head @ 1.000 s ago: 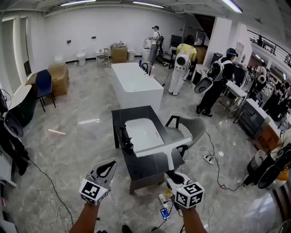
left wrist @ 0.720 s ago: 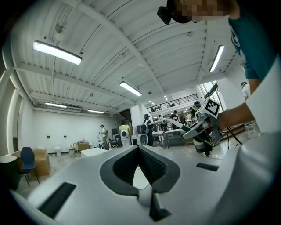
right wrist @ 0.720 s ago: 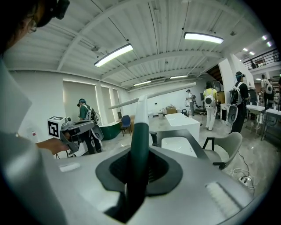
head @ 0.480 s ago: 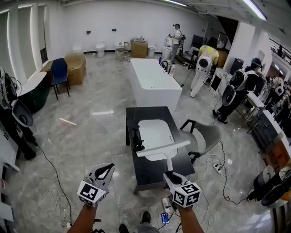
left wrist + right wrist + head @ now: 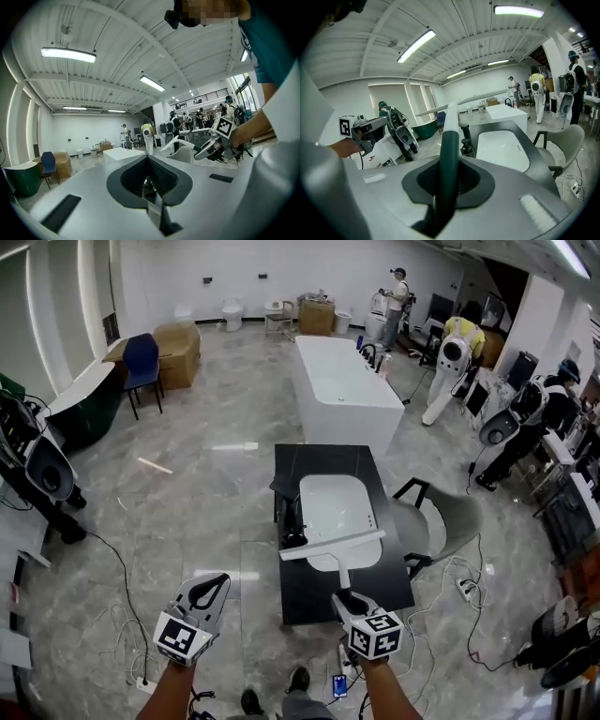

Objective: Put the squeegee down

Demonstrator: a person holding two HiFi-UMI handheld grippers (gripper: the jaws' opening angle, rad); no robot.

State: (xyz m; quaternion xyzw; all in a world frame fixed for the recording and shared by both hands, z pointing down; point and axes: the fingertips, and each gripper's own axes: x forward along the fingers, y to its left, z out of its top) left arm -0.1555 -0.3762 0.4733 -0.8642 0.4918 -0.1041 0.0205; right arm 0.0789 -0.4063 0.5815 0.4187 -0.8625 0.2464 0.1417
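Observation:
The squeegee (image 5: 333, 546) has a white blade and a dark green handle. My right gripper (image 5: 345, 597) is shut on that handle, and the blade hangs crosswise over the near rim of the white sink basin (image 5: 330, 486). The basin is set in a black table (image 5: 317, 459). In the right gripper view the handle (image 5: 447, 154) runs up between the jaws. My left gripper (image 5: 217, 580) is shut and holds nothing, out over the floor left of the table. The left gripper view shows the squeegee (image 5: 180, 142) to the right of the left gripper (image 5: 150, 180).
A black faucet (image 5: 292, 526) stands at the basin's left edge. A grey chair (image 5: 452, 517) sits right of the table and a white bathtub (image 5: 347, 390) lies beyond it. Cables and a power strip (image 5: 466, 589) lie on the floor. Several people stand at the back right.
The view has swung so the table now lies straight ahead. Both grippers sit a little lower in the picture. The right gripper still holds the squeegee over the sink's near edge.

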